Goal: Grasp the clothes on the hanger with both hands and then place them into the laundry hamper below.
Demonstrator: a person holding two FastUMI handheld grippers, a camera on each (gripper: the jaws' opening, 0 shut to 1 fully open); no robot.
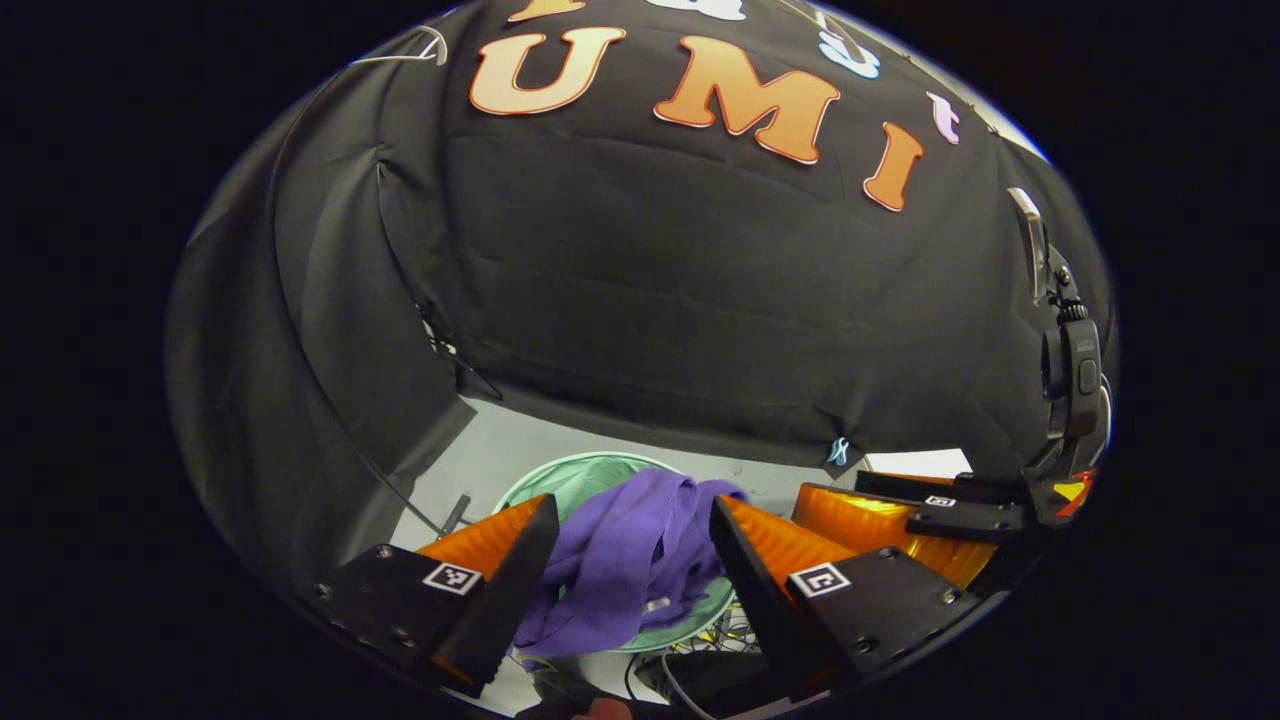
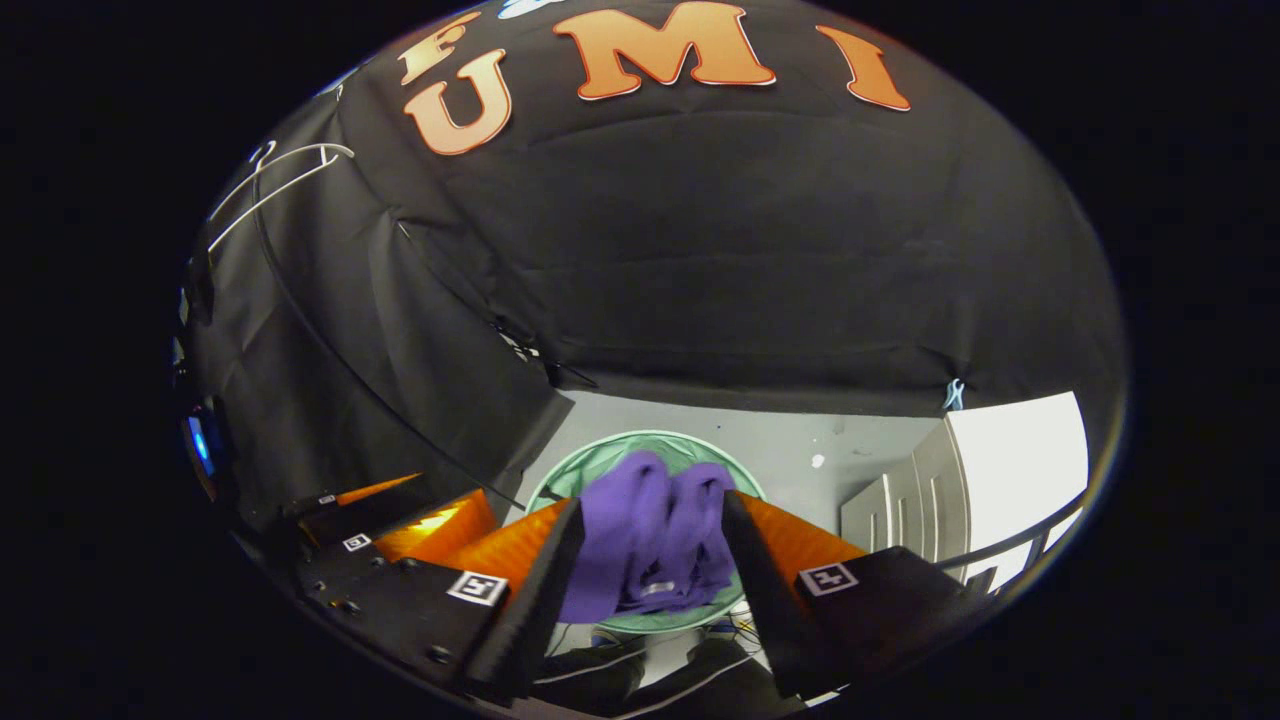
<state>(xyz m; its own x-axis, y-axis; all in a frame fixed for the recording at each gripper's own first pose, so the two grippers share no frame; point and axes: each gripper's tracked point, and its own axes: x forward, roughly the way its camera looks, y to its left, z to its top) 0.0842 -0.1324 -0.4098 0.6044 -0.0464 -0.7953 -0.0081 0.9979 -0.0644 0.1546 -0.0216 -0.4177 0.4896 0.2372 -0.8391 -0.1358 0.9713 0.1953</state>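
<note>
Nearest item, left gripper view: your left gripper (image 1: 632,560), its two fingers rising from the bottom edge, each carrying a small square black-and-white marker tag. The jaws stand spread wide and grip nothing; the garment shows in the gap between them, lower down.

Nearest item, right gripper view: your right gripper (image 2: 650,555), same build, same square tags. Its jaws are likewise released and spread, with nothing pressed between them.

Next item: the crumpled purple fabric garment (image 1: 625,565), lying bunched in a heap in the hamper, part of it draped over the near rim. In the right gripper view the same garment (image 2: 650,540) sits as two rounded folds with a small pale label on its near side.

Next item: the round pale green mesh laundry hamper (image 1: 590,468), standing on the floor below both grippers, its circular rim open upward. In the right gripper view its rim (image 2: 600,455) arcs behind the garment.

Beside it, near the bottom of both views: loose dark cables (image 1: 690,645) on the pale grey floor (image 1: 500,440).

At the right edge of the left gripper view: your right gripper (image 1: 950,510) seen from the side, close beside the left one.

Farther item: white panelled cabinet (image 2: 920,495) at the right of the right gripper view.

Farthest item: the black cloth booth wall (image 1: 650,290), hanging down to just above the floor.
</note>
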